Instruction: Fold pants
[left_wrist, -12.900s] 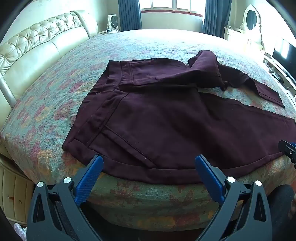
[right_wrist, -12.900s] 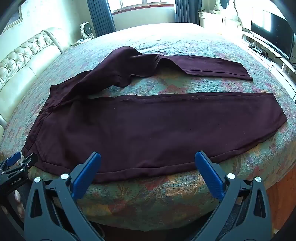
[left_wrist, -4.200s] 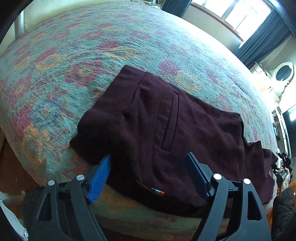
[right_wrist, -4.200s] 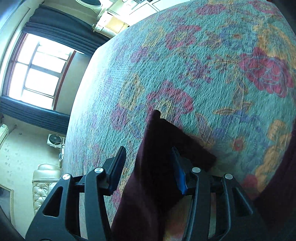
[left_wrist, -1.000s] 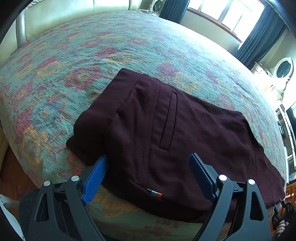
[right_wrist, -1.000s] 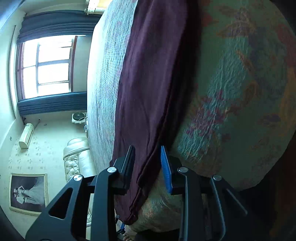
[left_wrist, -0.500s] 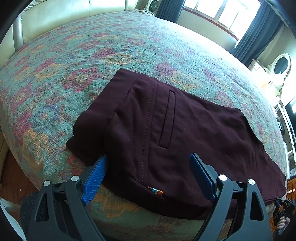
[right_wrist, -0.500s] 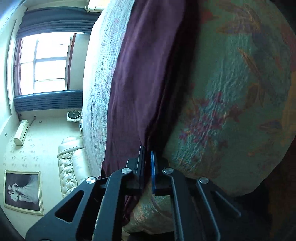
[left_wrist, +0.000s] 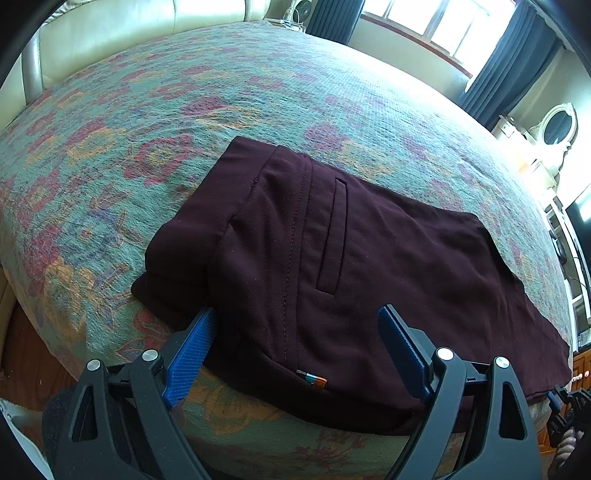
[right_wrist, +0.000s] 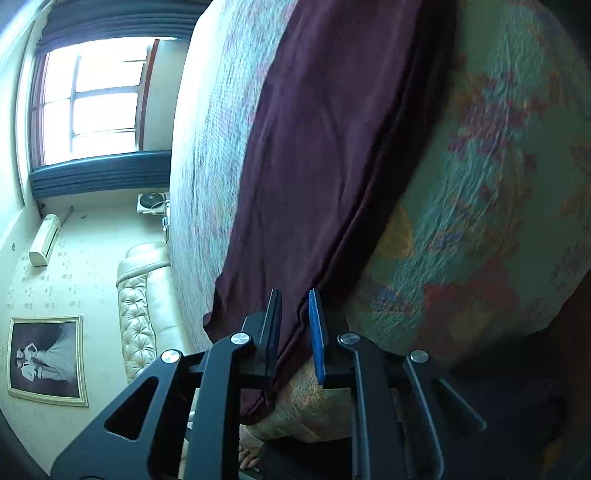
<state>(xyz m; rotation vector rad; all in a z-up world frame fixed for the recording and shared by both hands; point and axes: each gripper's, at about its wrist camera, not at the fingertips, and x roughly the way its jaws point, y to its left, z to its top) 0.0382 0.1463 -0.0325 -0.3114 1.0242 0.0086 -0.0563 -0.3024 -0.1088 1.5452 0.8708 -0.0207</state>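
Dark maroon pants (left_wrist: 332, 266) lie folded lengthwise on the flowered bed, waistband at the left, legs running to the right; a small coloured tag shows at the near edge. My left gripper (left_wrist: 295, 350) is open, its blue pads either side of the waist's near edge, not gripping. My right gripper (right_wrist: 293, 325) is turned on its side at the leg end; its jaws stand a narrow gap apart with the hem edge of the pants (right_wrist: 325, 155) between them. It also shows small at the far right of the left wrist view (left_wrist: 565, 406).
The bedspread (left_wrist: 184, 92) drops off at its near edge (right_wrist: 480, 221). A cream tufted headboard (left_wrist: 110, 22) stands at the left. Window and dark curtains (left_wrist: 509, 55) are at the back, a white dresser with a mirror (left_wrist: 554, 129) at the right.
My right gripper's jaws, pressed together on the hem half a second ago, now stand slightly apart. My left gripper has stayed open at the waist.
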